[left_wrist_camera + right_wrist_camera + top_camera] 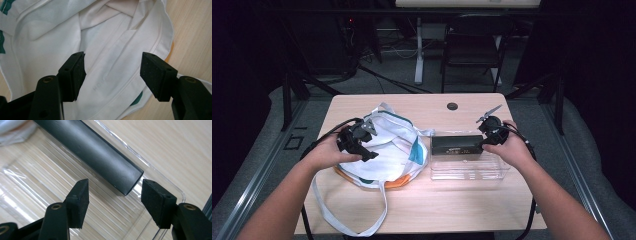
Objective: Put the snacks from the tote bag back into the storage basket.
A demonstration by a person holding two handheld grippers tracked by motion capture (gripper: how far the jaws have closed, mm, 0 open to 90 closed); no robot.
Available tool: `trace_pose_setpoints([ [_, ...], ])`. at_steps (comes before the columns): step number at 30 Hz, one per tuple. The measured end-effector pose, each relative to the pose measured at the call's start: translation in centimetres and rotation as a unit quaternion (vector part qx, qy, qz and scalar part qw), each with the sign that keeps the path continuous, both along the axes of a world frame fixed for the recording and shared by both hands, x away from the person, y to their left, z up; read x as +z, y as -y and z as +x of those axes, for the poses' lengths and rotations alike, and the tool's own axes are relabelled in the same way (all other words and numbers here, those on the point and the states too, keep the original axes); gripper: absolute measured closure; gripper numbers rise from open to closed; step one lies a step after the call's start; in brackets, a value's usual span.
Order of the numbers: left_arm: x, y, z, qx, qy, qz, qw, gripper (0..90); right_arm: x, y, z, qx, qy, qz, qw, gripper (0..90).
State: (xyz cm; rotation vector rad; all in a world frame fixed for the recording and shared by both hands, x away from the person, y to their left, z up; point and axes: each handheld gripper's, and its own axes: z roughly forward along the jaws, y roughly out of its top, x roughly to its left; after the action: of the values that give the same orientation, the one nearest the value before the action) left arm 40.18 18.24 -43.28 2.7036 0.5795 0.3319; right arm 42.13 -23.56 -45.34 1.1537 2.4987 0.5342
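Left gripper view shows the left gripper [112, 75] spread wide above the white tote bag [75, 37], grasping nothing. Right gripper view has the right gripper [113, 201] equally wide, released, poised over the end of a black box [100, 155] lying in the clear plastic tray [37, 195] on the surface [175, 145].

Both forearms enter from the near edge and angle inward toward the middle of the scene. The left hand [328, 152] holds the left gripper [362, 145] at centre left, directed to the right. Its fingers [75, 75] stand wide apart, with nothing clamped between them. The right hand [512, 147] holds the right gripper [484, 140] at centre right, directed to the left. Its fingers [80, 201] are likewise spread wide, gripping nothing.
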Motion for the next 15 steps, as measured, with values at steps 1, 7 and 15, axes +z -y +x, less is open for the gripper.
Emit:
trace_pose_setpoints([
  [1, 0.1, -0.1, 0.0, 0.000, 0.000, 0.001, 1.0000, 36.5, 0.5, -0.1, -0.3, 0.005, 0.003, 0.003, 1.0000, 39.3],
  [7, 0.2, -0.4, -0.3, 0.014, 0.002, 0.000, 0.9999, 37.0, 2.0, -0.9, -1.8, 0.029, 0.019, 0.012, 0.9993, 39.3],
  [15, -0.1, -1.1, -1.0, 0.039, 0.004, -0.003, 0.9992, 37.3, 2.1, -2.3, -3.8, 0.064, 0.031, 0.040, 0.9967, 39.3],
])
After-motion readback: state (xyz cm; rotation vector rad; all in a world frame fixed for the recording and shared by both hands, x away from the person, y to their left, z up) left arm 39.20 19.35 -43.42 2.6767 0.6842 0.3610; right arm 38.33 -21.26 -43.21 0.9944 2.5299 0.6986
